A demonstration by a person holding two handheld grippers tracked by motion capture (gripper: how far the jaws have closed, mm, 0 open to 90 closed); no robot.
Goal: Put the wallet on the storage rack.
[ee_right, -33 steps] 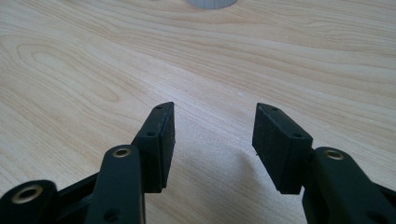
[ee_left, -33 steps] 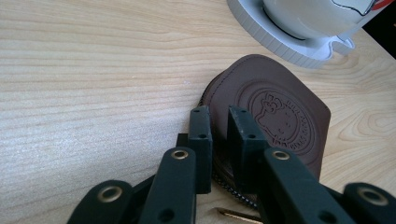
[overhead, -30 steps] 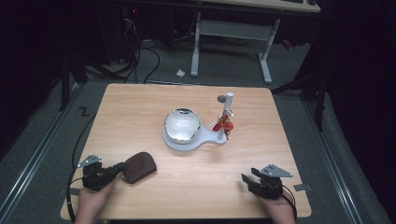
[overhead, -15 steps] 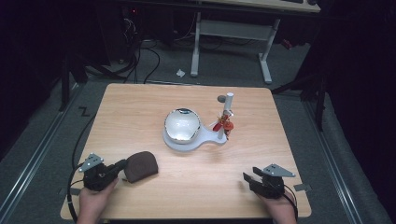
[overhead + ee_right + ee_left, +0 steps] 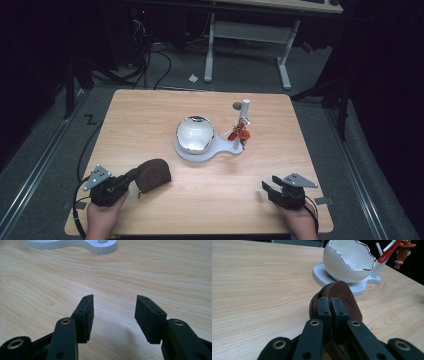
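Left gripper (image 5: pixel 331 305) pinching brown pouch (image 5: pixel 152 174) by zipper edge (thin, easiest grab); right gripper (image 5: pixel 113 315) waiting wide, empty, near table (image 5: pixel 150 115) edge

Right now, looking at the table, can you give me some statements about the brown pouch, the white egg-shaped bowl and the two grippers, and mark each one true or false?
1. The left gripper is shut on the brown zipped leather pouch. True.
2. The right gripper holds the pouch. False: its fingers stand apart with nothing between them.
3. The white egg-shaped bowl with a silver rim sits on a white stand. True.
4. The small red and orange figurine lies inside the bowl. False: it hangs at the white post beside the bowl.
5. The pouch touches the stand. False: bare light wooden table lies between them.
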